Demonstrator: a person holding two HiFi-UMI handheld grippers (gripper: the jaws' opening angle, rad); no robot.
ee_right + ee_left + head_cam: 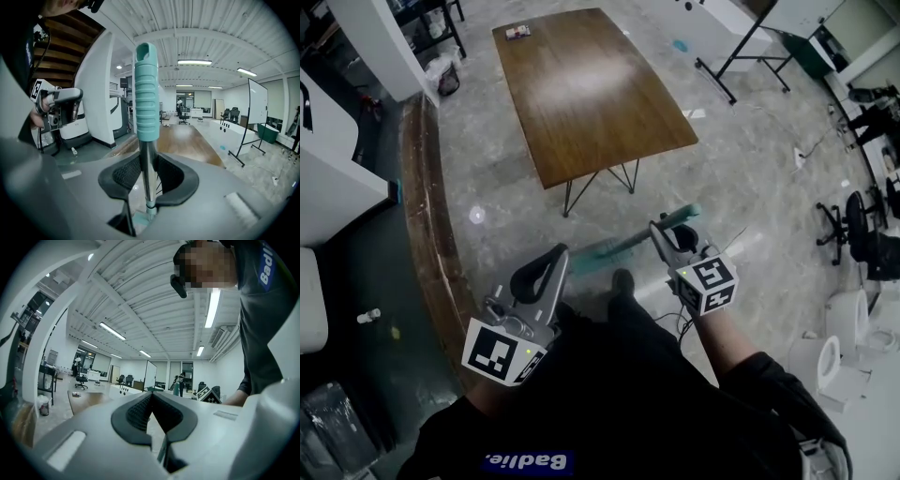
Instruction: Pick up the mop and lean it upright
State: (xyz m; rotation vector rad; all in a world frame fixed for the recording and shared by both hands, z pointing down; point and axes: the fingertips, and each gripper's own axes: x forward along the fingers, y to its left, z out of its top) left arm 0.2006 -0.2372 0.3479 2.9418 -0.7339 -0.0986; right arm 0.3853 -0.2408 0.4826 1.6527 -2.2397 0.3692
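Your right gripper (pixel 148 161) has the mop (pixel 146 93): its jaws are drawn partway in and clamped on the bare metal shaft (pixel 147 180), with a ribbed pad pressing each side just under the teal grip (pixel 146 70). In the right gripper view the handle runs straight up between the jaws, and the grip rises well above the pads with a hanging slot at its tip. Low down, the shaft ends in a collar with a bit of teal under it, mostly hidden behind the gripper body.

From your head view, the right gripper (pixel 670 232) is out in front of you with its marker cube facing up. The mop (pixel 614 248) reads as a blurred teal streak running from those jaws across toward your left gripper (pixel 546 272). It sits over the grey floor (pixel 750 169), just in front of the wooden table (pixel 591 94) and its thin metal legs. You can't tell from here whether the mop's lower end touches the floor.

Your left gripper (pixel 151 397) has its jaws brought together, pad tips meeting, with nothing pinched between them. It is beside the mop and not on it. In the right gripper view it sits off to the left (pixel 58 105), apart from the handle.

Across the room a whiteboard (pixel 258 110) stands on its frame to the right of the table
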